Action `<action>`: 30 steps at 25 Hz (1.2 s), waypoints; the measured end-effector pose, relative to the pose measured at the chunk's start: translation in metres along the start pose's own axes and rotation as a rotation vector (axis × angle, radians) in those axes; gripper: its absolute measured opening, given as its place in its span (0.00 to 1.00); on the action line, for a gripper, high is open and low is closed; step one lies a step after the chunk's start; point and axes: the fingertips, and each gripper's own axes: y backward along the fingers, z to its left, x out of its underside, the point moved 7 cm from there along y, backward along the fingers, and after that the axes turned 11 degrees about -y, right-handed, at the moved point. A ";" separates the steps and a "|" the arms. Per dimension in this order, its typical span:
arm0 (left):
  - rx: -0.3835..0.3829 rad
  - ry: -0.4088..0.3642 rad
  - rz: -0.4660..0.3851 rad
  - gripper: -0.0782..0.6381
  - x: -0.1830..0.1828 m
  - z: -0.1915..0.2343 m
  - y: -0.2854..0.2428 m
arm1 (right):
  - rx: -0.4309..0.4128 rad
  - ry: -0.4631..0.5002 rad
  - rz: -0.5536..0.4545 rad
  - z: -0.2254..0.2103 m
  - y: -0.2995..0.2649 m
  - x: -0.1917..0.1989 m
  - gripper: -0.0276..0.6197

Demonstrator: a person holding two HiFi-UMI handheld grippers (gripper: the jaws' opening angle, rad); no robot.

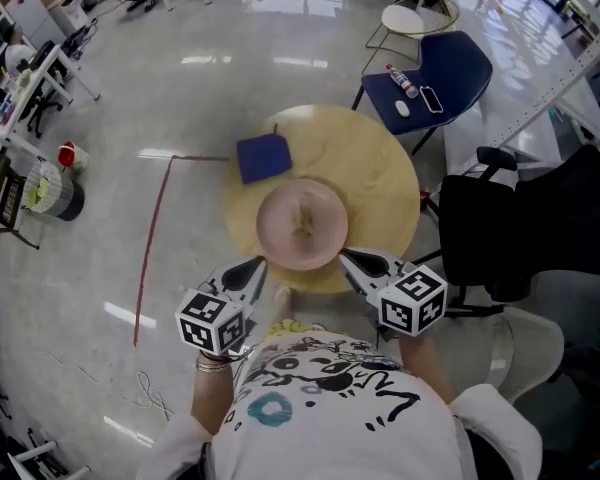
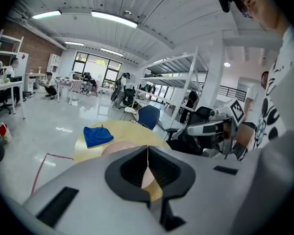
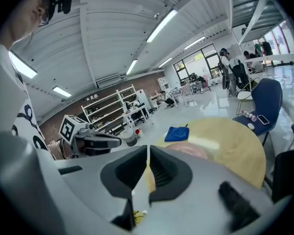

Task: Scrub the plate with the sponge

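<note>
A pink plate (image 1: pixel 302 225) sits in the middle of a round wooden table (image 1: pixel 380 168). A blue sponge pad (image 1: pixel 263 157) lies flat on the table beyond the plate, to its left. My left gripper (image 1: pixel 255 265) hovers at the plate's near left rim, jaws shut with nothing between them. My right gripper (image 1: pixel 348 258) is at the near right rim, also shut and holding nothing. In the left gripper view the shut left gripper (image 2: pixel 147 153) points over the plate (image 2: pixel 118 148) toward the sponge (image 2: pixel 98 135). The right gripper view shows the shut right gripper (image 3: pixel 148 158), the plate (image 3: pixel 188 151) and the sponge (image 3: pixel 177 133).
A blue chair (image 1: pixel 430 78) with a bottle and small items stands behind the table on the right. A black office chair (image 1: pixel 525 218) is close on the right. Red tape (image 1: pixel 150 248) marks the floor to the left. A white round stool (image 1: pixel 405 18) stands further back.
</note>
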 end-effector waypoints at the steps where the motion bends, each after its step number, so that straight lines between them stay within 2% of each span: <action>1: 0.009 -0.009 0.017 0.13 0.000 0.007 -0.006 | 0.005 -0.001 0.005 -0.003 -0.008 -0.004 0.09; 4: 0.035 0.000 0.073 0.13 0.010 0.032 -0.025 | 0.033 -0.004 0.033 -0.014 -0.038 -0.006 0.09; 8: 0.111 0.107 0.090 0.13 0.031 0.070 -0.048 | 0.143 -0.019 0.074 -0.033 -0.088 0.003 0.09; 10: 0.104 0.134 0.118 0.13 0.043 0.088 -0.060 | 0.178 -0.034 0.098 -0.042 -0.110 0.011 0.09; 13: 0.072 0.131 0.190 0.13 0.061 0.112 -0.076 | 0.209 -0.064 0.138 -0.053 -0.138 0.022 0.11; 16: 0.068 0.138 0.251 0.13 0.078 0.132 -0.092 | 0.252 -0.066 0.182 -0.064 -0.165 0.030 0.23; 22: 0.087 0.128 0.327 0.14 0.101 0.152 -0.125 | 0.361 -0.005 0.262 -0.082 -0.203 0.041 0.26; 26: 0.084 0.128 0.361 0.14 0.110 0.161 -0.140 | 0.432 -0.014 0.290 -0.095 -0.210 0.046 0.26; 30: 0.095 0.146 0.385 0.14 0.116 0.166 -0.150 | 0.437 -0.032 0.335 -0.097 -0.221 0.053 0.27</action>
